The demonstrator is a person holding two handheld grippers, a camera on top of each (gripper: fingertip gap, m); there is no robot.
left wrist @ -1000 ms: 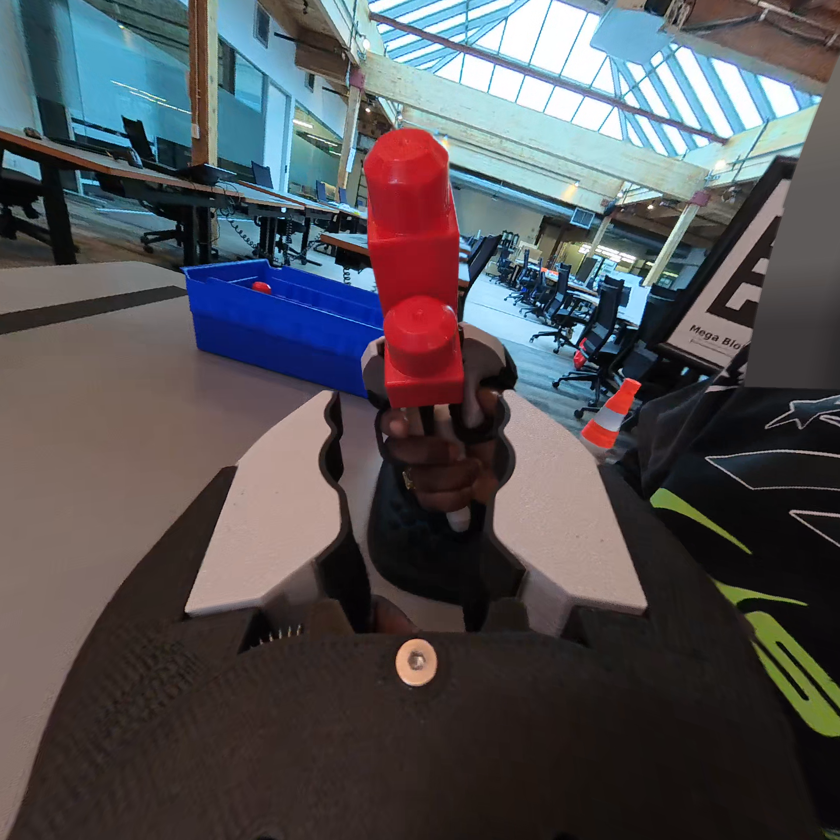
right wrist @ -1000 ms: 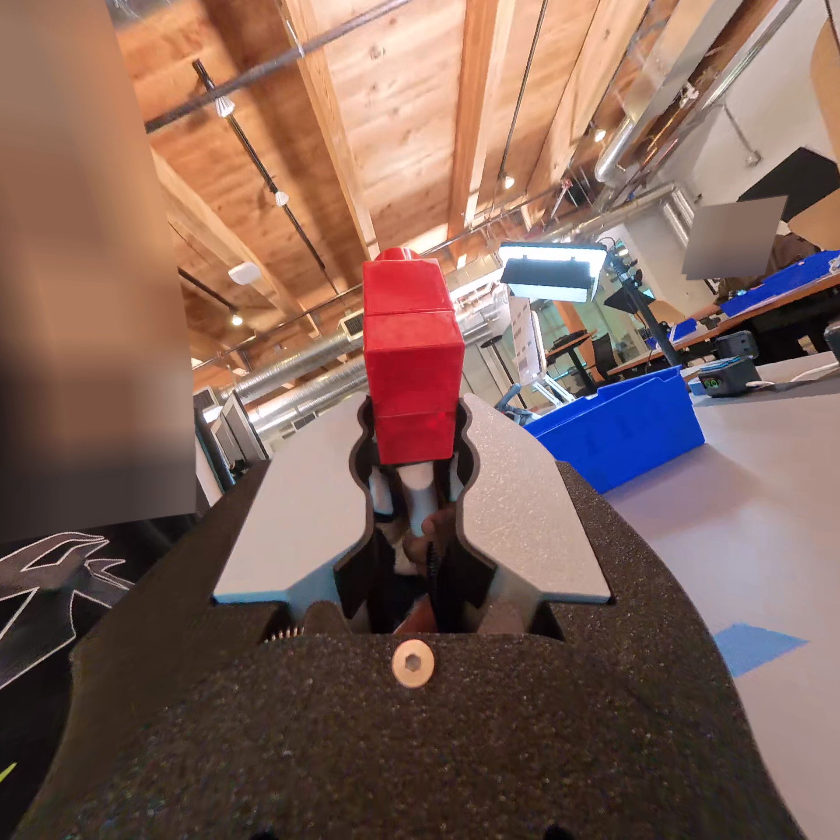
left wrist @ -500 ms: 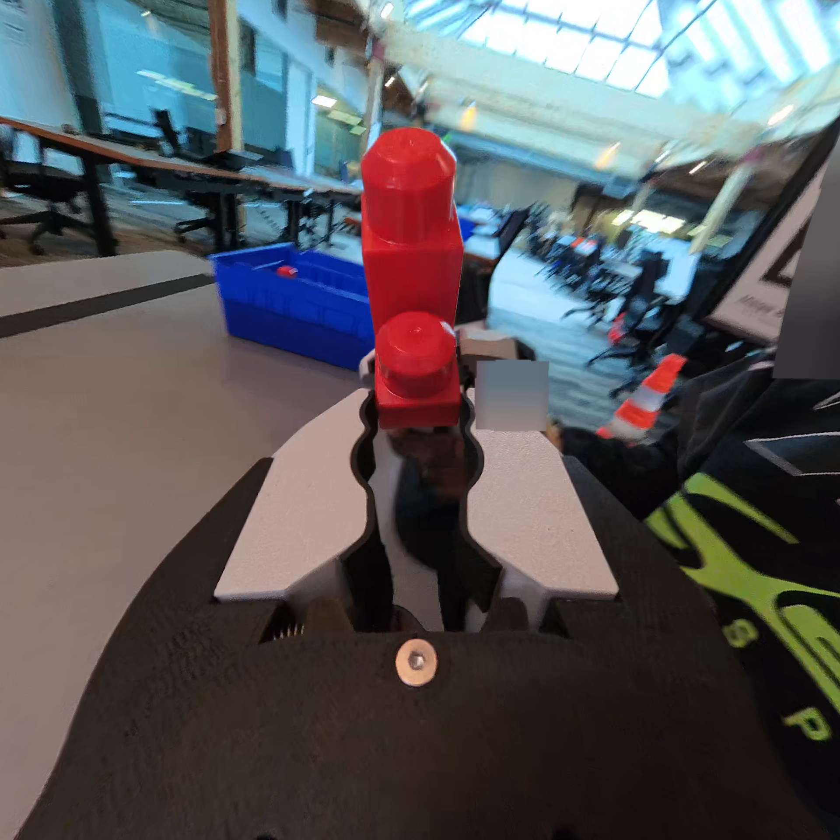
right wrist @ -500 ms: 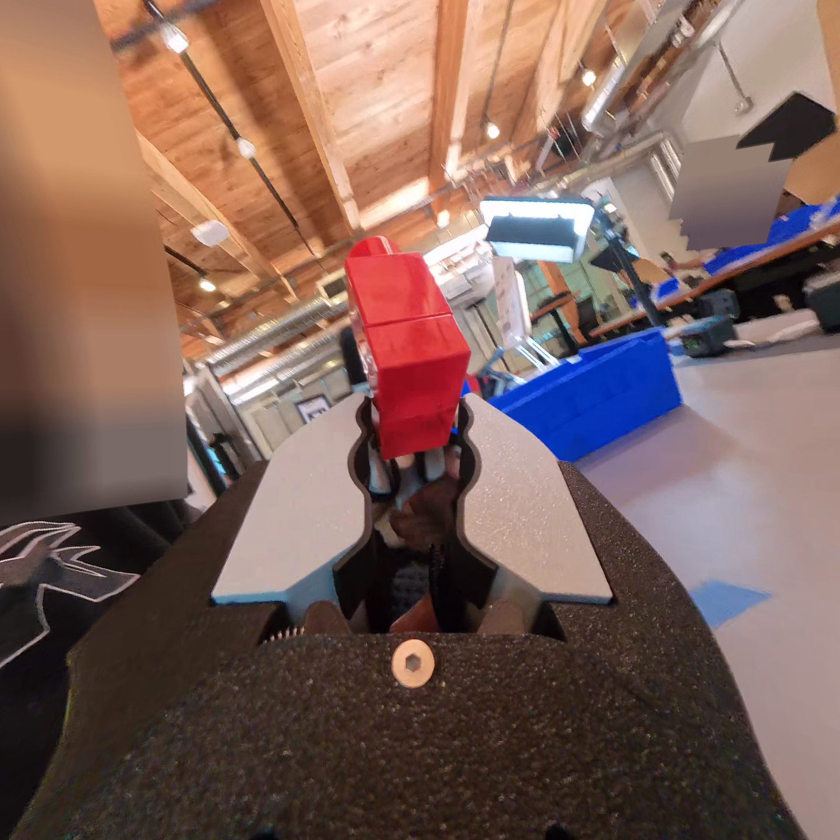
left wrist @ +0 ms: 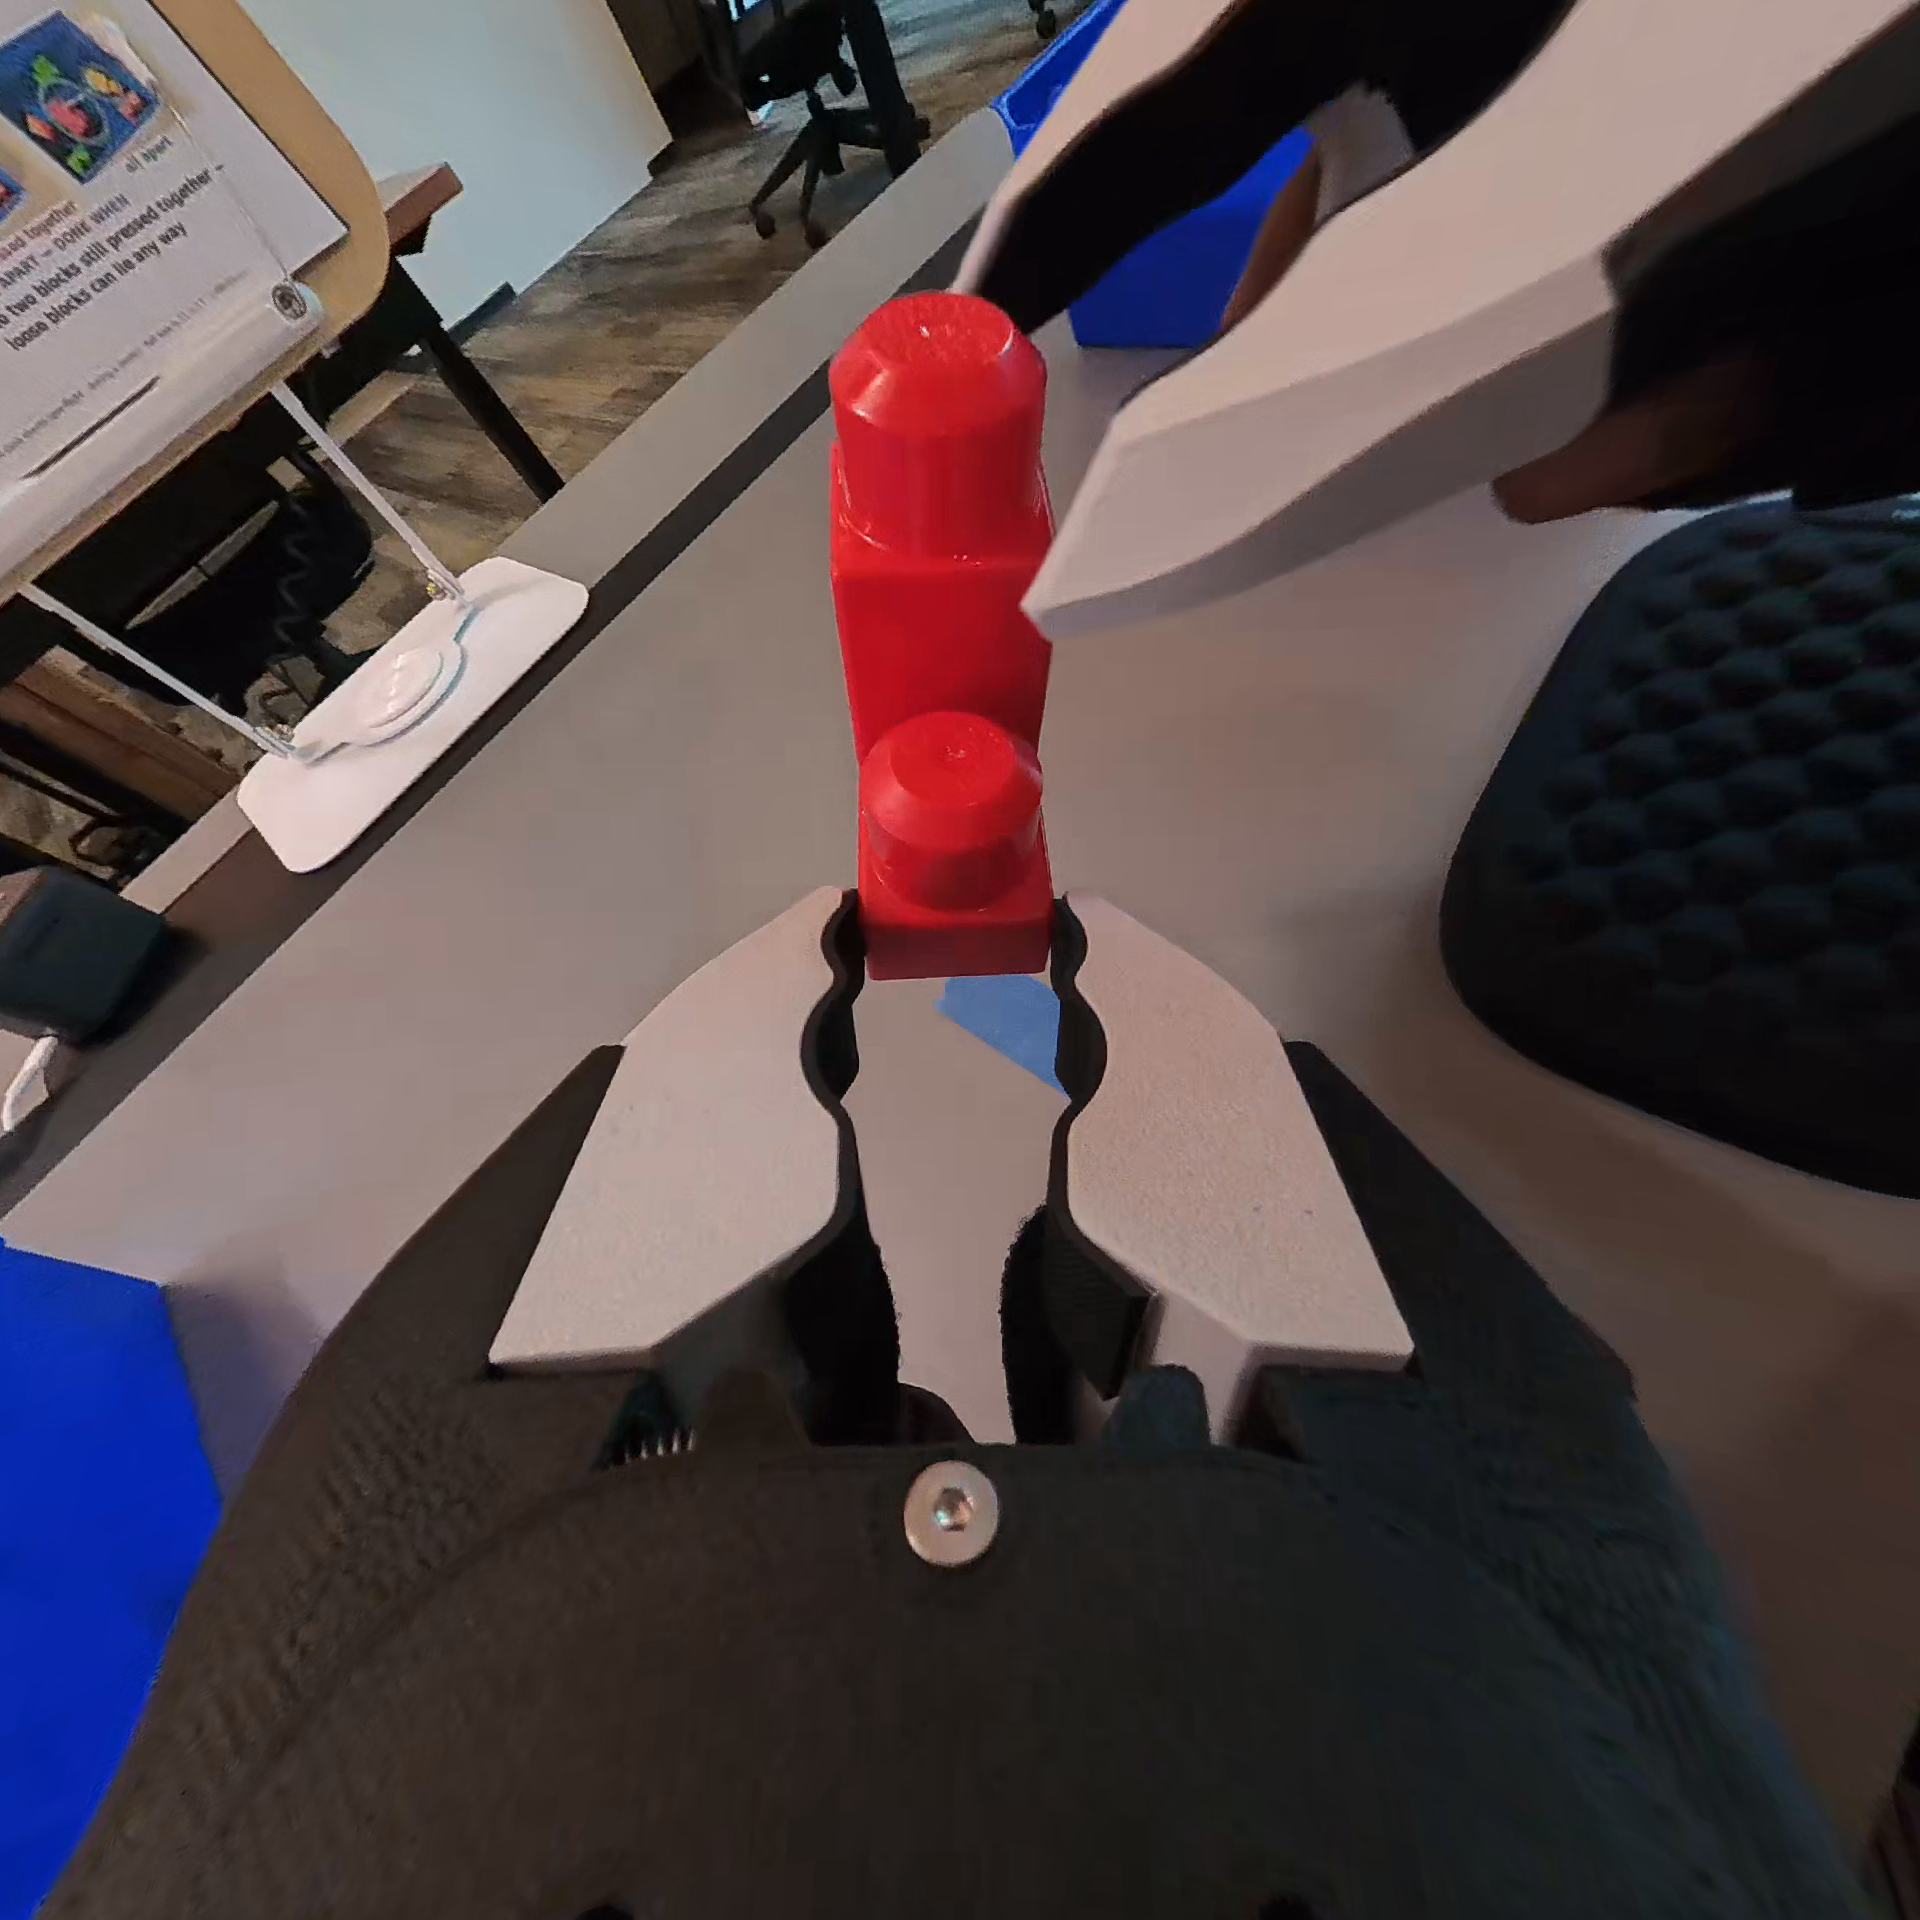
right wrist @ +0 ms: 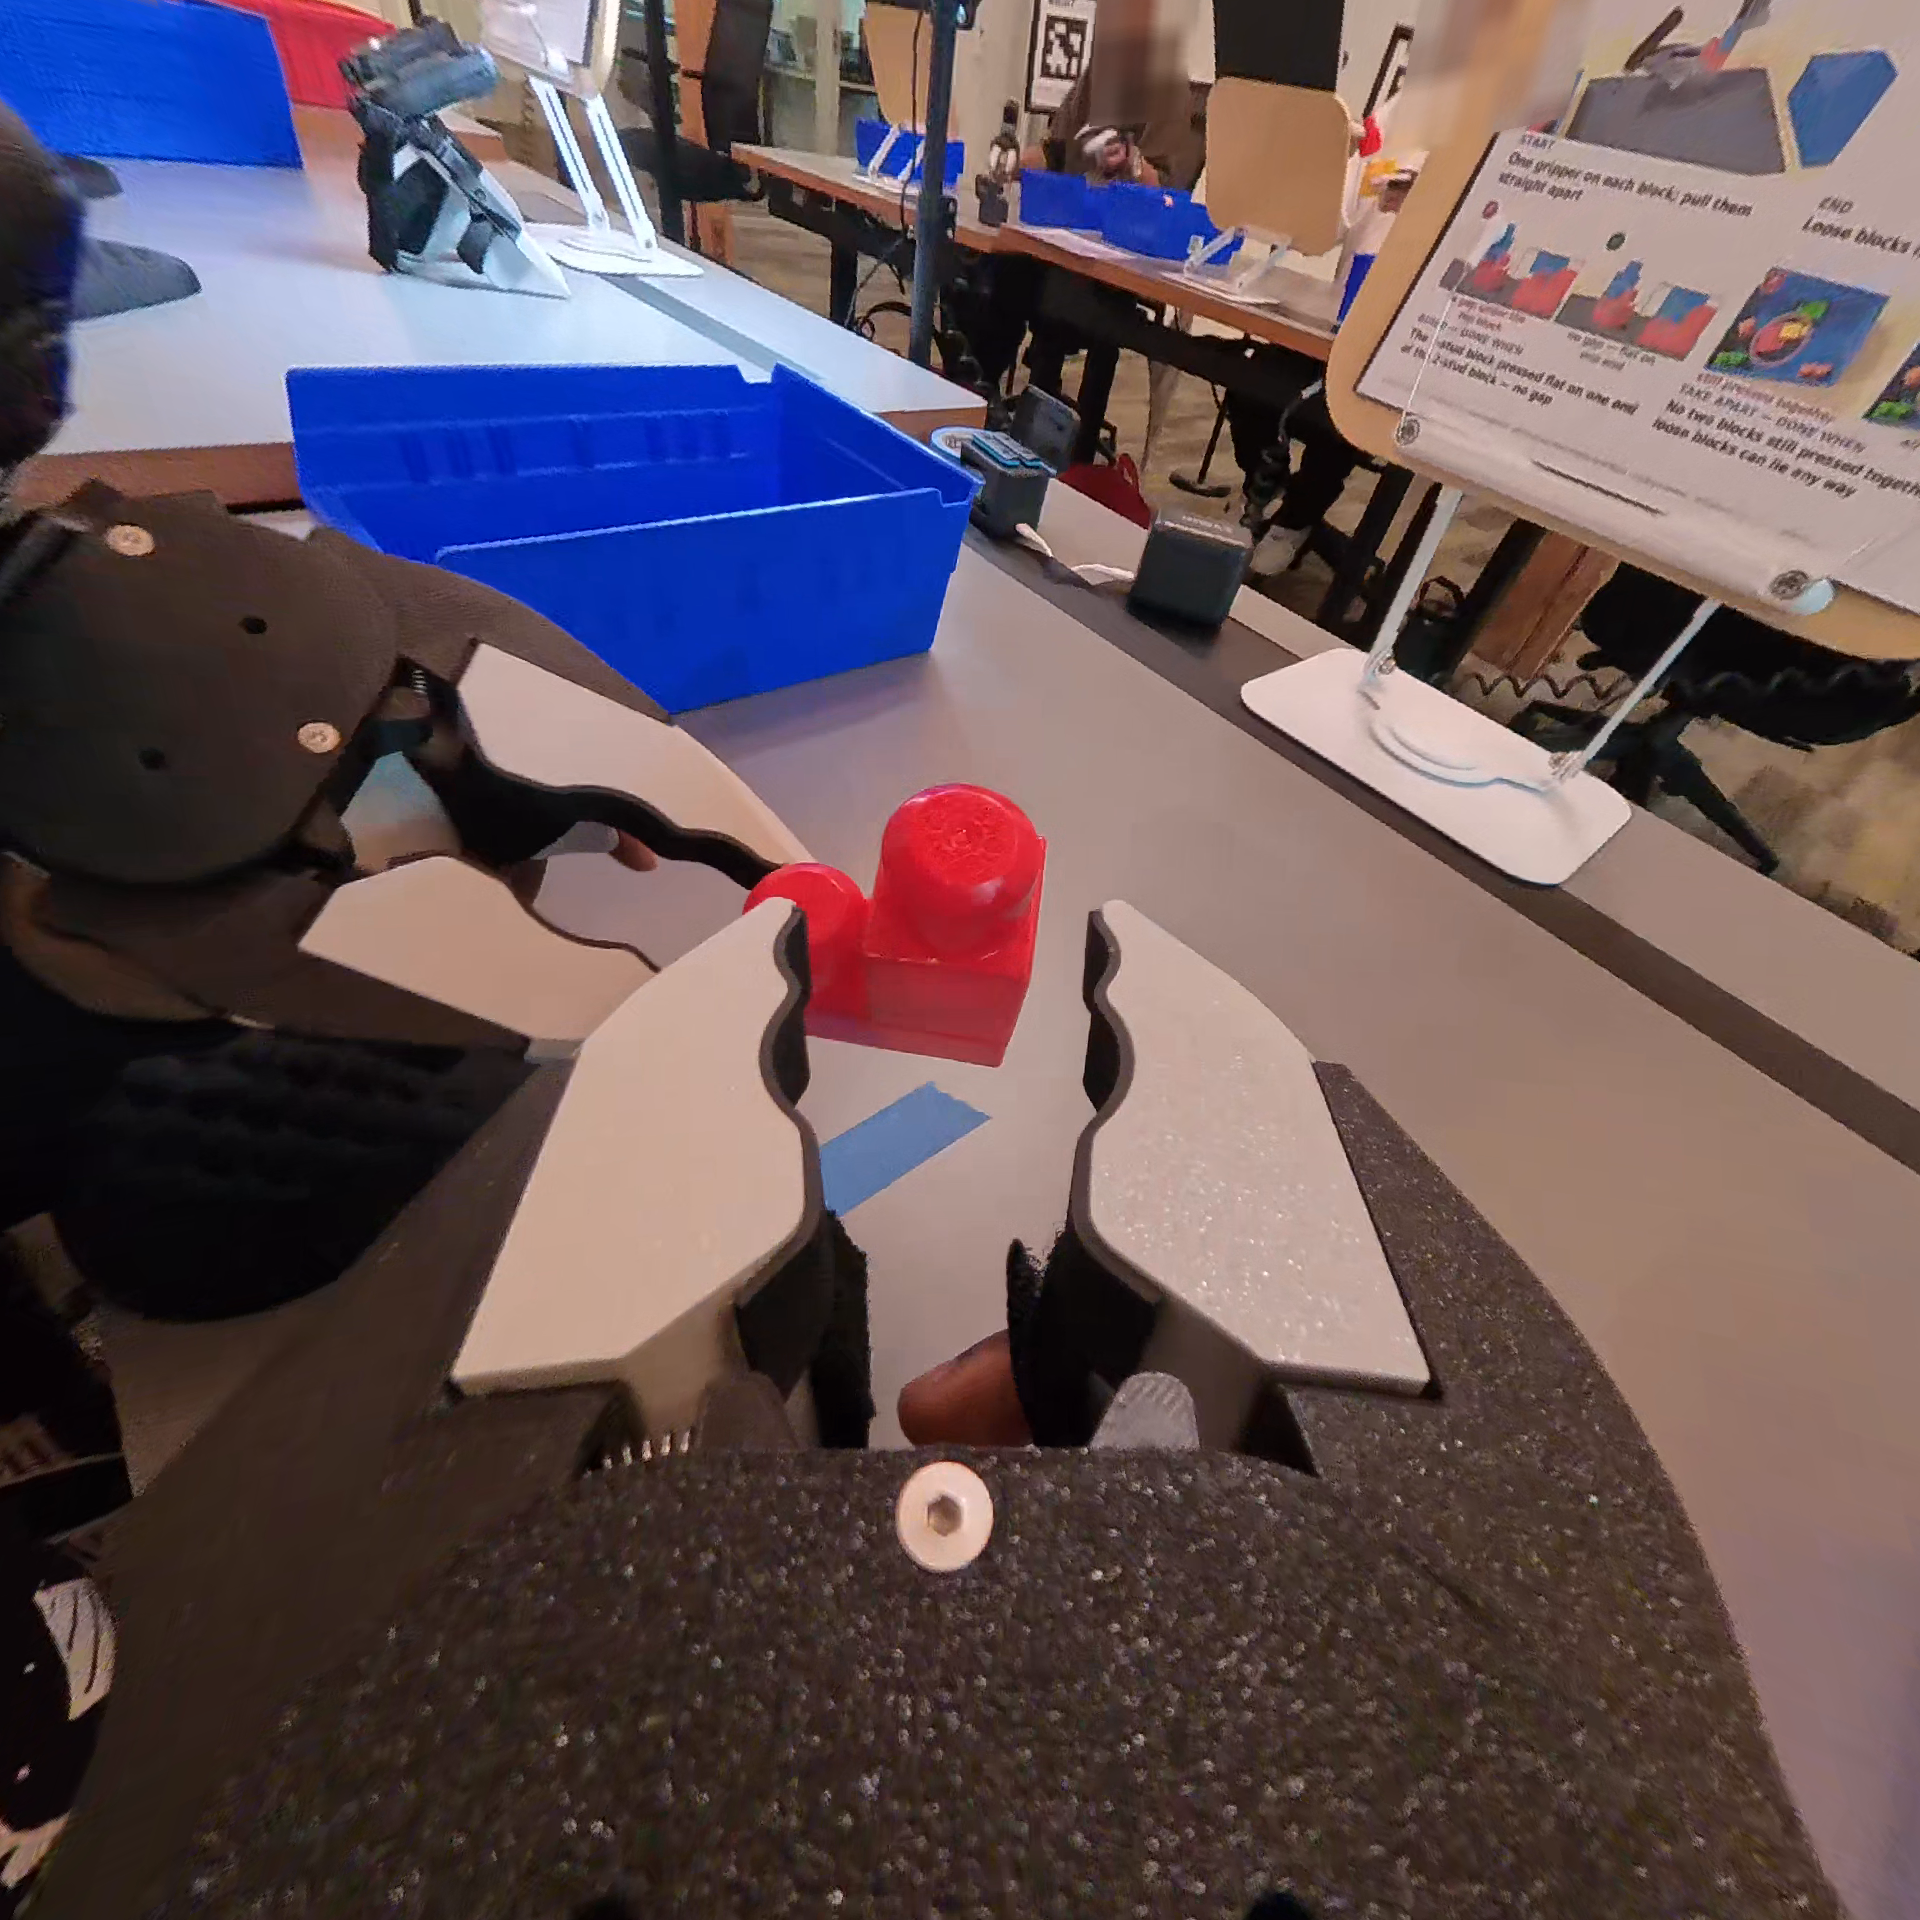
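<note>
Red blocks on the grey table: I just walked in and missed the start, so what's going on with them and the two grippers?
A person works two hand-held grippers over a grey table. The left gripper is clamped on the low end of the stacked red blocks, pads pressing both sides. The right gripper is open, its fingers either side of the taller end without gripping. A strip of blue tape lies just below, and a blue bin sits behind.

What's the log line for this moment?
left gripper: shut on red blocks | right gripper: open, beside blocks | blocks over table | blue bin behind
</note>
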